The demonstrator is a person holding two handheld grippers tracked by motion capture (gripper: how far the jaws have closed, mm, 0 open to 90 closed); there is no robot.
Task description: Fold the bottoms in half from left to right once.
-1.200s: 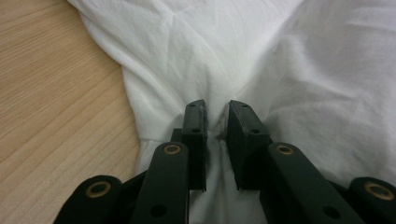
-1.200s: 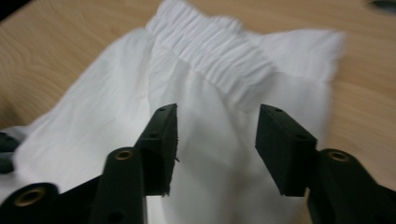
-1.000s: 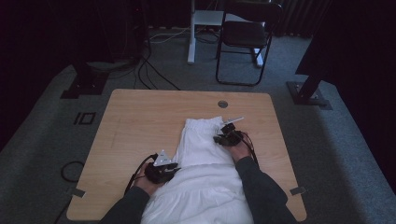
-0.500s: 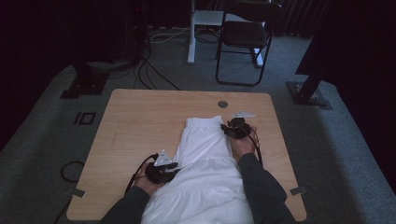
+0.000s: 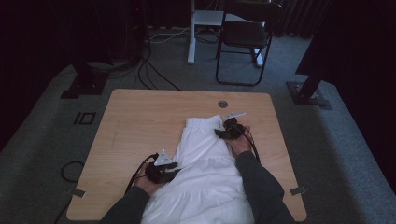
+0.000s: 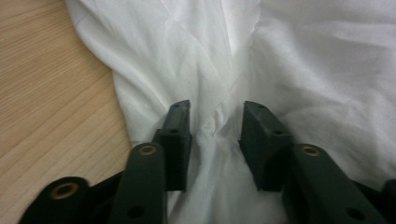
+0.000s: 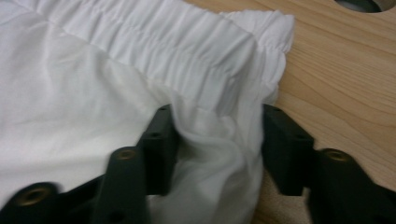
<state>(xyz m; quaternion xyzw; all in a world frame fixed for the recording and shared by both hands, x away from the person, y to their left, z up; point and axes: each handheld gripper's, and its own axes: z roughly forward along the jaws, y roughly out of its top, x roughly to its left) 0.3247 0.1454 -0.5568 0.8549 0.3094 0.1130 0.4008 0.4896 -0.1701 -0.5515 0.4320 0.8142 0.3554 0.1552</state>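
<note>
At the near edge of the tabletop (image 5: 140,116), the left hand-held gripper (image 5: 169,167) sits at the left side of a white garment (image 5: 205,154). Its jaws have just been opening, and a ridge of cloth stands between them, not squeezed. Farther off, the right hand-held gripper (image 5: 225,131) is at the garment's gathered waistband (image 7: 187,42) corner, its jaws parted around loose bunched cloth.
</note>
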